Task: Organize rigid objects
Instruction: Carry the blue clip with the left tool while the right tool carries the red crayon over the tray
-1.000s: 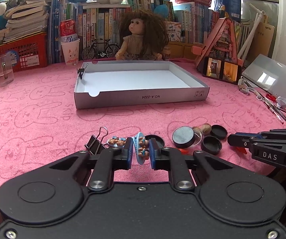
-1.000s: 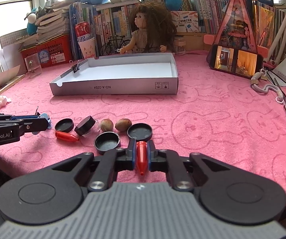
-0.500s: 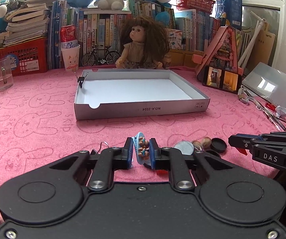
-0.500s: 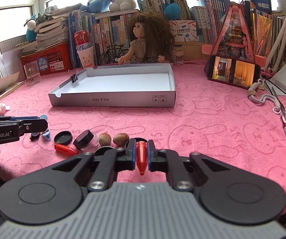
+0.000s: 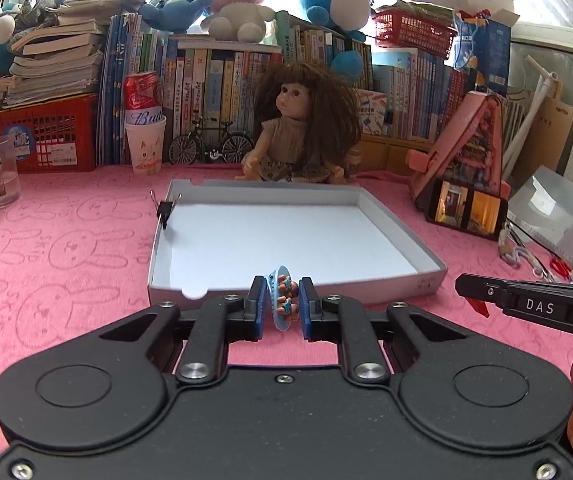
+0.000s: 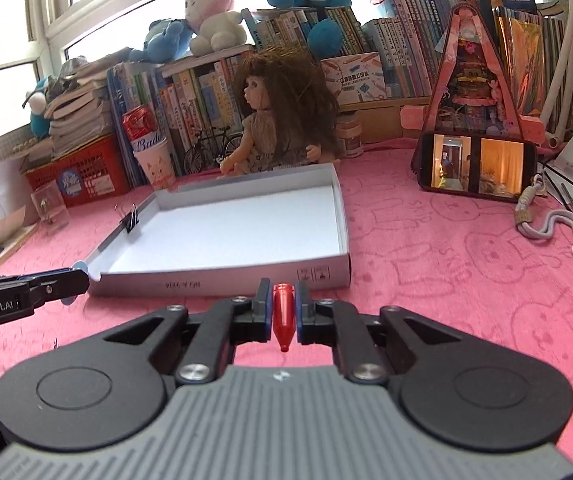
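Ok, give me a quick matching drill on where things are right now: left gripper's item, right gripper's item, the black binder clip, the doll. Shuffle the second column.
Things:
1. blue hair clip
2. red cone-shaped piece
3. black binder clip
4. doll

Places:
A. clipped on the left wall of the white box
B. between the right gripper fingers
C. seated behind the box
D. between the left gripper fingers

Pairs: 1-D, 2-B, 3-A, 4-C

Blue hair clip (image 5: 282, 298) between fingers (image 5: 257, 304)
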Action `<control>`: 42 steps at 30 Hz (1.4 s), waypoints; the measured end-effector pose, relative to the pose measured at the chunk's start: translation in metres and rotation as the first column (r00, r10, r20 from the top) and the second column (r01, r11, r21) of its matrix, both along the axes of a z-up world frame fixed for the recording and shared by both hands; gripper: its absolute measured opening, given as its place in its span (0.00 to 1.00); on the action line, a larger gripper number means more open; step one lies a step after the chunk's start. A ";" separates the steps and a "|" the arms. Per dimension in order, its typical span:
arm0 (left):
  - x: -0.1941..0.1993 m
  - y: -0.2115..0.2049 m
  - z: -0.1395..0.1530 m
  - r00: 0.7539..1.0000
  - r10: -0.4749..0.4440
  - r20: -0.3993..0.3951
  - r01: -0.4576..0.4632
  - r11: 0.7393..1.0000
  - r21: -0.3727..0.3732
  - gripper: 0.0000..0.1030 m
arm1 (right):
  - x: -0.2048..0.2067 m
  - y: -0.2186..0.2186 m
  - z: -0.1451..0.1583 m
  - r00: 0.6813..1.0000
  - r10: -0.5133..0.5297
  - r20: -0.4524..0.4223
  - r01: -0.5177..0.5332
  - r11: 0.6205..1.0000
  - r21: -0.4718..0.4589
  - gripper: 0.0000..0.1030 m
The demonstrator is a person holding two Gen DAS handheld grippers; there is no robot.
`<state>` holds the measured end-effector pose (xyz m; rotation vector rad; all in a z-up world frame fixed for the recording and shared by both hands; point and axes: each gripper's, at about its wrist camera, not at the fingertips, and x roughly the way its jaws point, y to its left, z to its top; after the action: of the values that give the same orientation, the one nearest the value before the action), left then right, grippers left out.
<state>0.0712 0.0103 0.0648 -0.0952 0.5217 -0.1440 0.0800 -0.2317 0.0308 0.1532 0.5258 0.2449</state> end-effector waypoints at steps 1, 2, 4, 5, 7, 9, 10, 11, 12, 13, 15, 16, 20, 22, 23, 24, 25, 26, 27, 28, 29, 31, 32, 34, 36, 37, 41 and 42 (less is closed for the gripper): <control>0.006 -0.001 0.002 1.000 0.000 0.002 0.000 1.000 -0.001 0.16 | 0.006 0.000 0.002 1.000 -0.001 0.001 0.001 1.000 0.010 0.14; 0.013 -0.001 0.004 1.000 -0.001 0.004 0.001 1.000 -0.002 0.16 | 0.012 0.000 0.004 1.000 -0.002 0.005 0.002 1.000 0.019 0.14; 0.027 -0.003 0.007 1.000 0.002 0.009 -0.002 1.000 -0.003 0.16 | 0.025 0.001 0.010 1.000 0.000 0.014 -0.001 0.999 0.032 0.14; 0.034 -0.004 0.008 1.000 0.003 0.007 -0.003 1.000 -0.004 0.16 | 0.032 0.001 0.012 1.000 0.000 0.018 -0.001 0.999 0.038 0.14; 0.049 -0.005 0.008 1.000 0.009 0.003 -0.009 1.000 -0.009 0.16 | 0.047 0.003 0.016 1.000 0.001 0.016 -0.002 0.999 0.049 0.14; 0.065 -0.006 0.006 1.000 0.012 -0.005 -0.012 1.000 -0.015 0.16 | 0.062 0.004 0.017 1.000 0.006 0.006 -0.006 0.998 0.069 0.14; 0.073 -0.007 0.004 1.000 0.018 -0.011 -0.019 1.000 -0.022 0.16 | 0.069 0.005 0.016 1.000 0.007 -0.002 -0.007 0.996 0.084 0.14; 0.081 -0.007 0.001 1.000 0.021 -0.017 -0.022 0.999 -0.027 0.16 | 0.077 0.006 0.014 1.000 0.006 -0.012 -0.005 0.996 0.092 0.14; 0.090 -0.007 -0.003 0.999 0.028 -0.028 -0.029 0.999 -0.032 0.16 | 0.084 0.007 0.012 1.000 0.003 -0.022 -0.001 0.996 0.094 0.14; 0.098 -0.007 -0.006 0.999 0.034 -0.041 -0.035 0.999 -0.035 0.16 | 0.091 0.010 0.009 1.000 -0.001 -0.029 0.004 0.996 0.090 0.14; 0.111 -0.006 -0.015 0.997 0.045 -0.068 -0.048 0.998 -0.039 0.16 | 0.103 0.015 0.004 0.999 -0.006 -0.039 0.009 0.997 0.075 0.14; 0.116 -0.006 -0.019 0.996 0.049 -0.079 -0.052 0.998 -0.035 0.16 | 0.108 0.016 0.001 0.999 -0.008 -0.049 0.011 0.997 0.072 0.14; 0.128 -0.005 -0.032 0.992 0.061 -0.113 -0.064 0.998 -0.022 0.16 | 0.121 0.020 -0.012 0.996 -0.011 -0.094 0.018 0.997 0.076 0.14; 0.132 -0.005 -0.036 0.990 0.063 -0.123 -0.066 0.998 -0.022 0.16 | 0.125 0.020 -0.017 0.994 -0.014 -0.107 0.023 0.997 0.079 0.14; 0.133 -0.005 -0.037 0.990 0.063 -0.124 -0.067 0.998 -0.020 0.16 | 0.127 0.020 -0.019 0.993 -0.015 -0.113 0.025 0.996 0.083 0.14; 0.134 -0.005 -0.039 0.990 0.064 -0.125 -0.067 0.998 -0.020 0.16 | 0.128 0.019 -0.020 0.993 -0.017 -0.119 0.027 0.996 0.085 0.14; 0.135 -0.005 -0.040 0.990 0.064 -0.128 -0.067 0.998 -0.021 0.16 | 0.130 0.019 -0.022 0.992 -0.018 -0.124 0.029 0.996 0.086 0.14; 0.137 -0.006 -0.041 0.989 0.064 -0.131 -0.068 0.997 -0.022 0.16 | 0.132 0.018 -0.025 0.991 -0.020 -0.133 0.031 0.996 0.087 0.14; 0.138 -0.006 -0.042 0.989 0.064 -0.134 -0.068 0.997 -0.023 0.16 | 0.132 0.018 -0.025 0.991 -0.020 -0.133 0.031 0.996 0.087 0.14; 0.138 -0.006 -0.044 0.988 0.063 -0.138 -0.067 0.997 -0.022 0.16 | 0.133 0.019 -0.026 0.990 -0.020 -0.138 0.032 0.996 0.088 0.14; 0.139 -0.007 -0.045 0.988 0.063 -0.143 -0.067 0.998 -0.021 0.16 | 0.134 0.019 -0.027 0.990 -0.018 -0.142 0.031 0.996 0.088 0.14; 0.140 -0.008 -0.047 0.987 0.059 -0.149 -0.063 0.998 -0.020 0.16 | 0.135 0.020 -0.028 0.988 -0.016 -0.151 0.029 0.996 0.086 0.14; 0.141 -0.009 -0.048 0.987 0.058 -0.151 -0.061 0.998 -0.018 0.16 | 0.136 0.020 -0.028 0.988 -0.014 -0.153 0.027 0.996 0.084 0.14; 0.142 -0.010 -0.049 0.986 0.058 -0.155 -0.061 0.998 -0.015 0.16 | 0.137 0.021 -0.029 0.988 -0.013 -0.156 0.026 0.997 0.078 0.14; 0.142 -0.011 -0.051 0.985 0.058 -0.160 -0.062 0.998 -0.015 0.16 | 0.137 0.022 -0.030 0.987 -0.014 -0.160 0.026 0.997 0.078 0.15; 0.143 -0.011 -0.051 0.985 0.058 -0.163 -0.061 0.998 -0.014 0.16 | 0.138 0.022 -0.030 0.987 -0.013 -0.163 0.026 0.997 0.078 0.15; 0.145 -0.012 -0.052 0.984 0.054 -0.171 -0.057 0.998 -0.014 0.16 | 0.139 0.024 -0.030 0.986 -0.008 -0.166 0.021 0.997 0.078 0.19; 0.145 -0.012 -0.051 0.984 0.053 -0.171 -0.057 0.998 -0.016 0.16 | 0.139 0.024 -0.030 0.986 -0.008 -0.166 0.021 0.997 0.076 0.20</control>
<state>0.2157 -0.0019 0.0136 -0.1428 0.6882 -0.0873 0.2192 -0.2075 0.0005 0.2544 0.6807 0.2395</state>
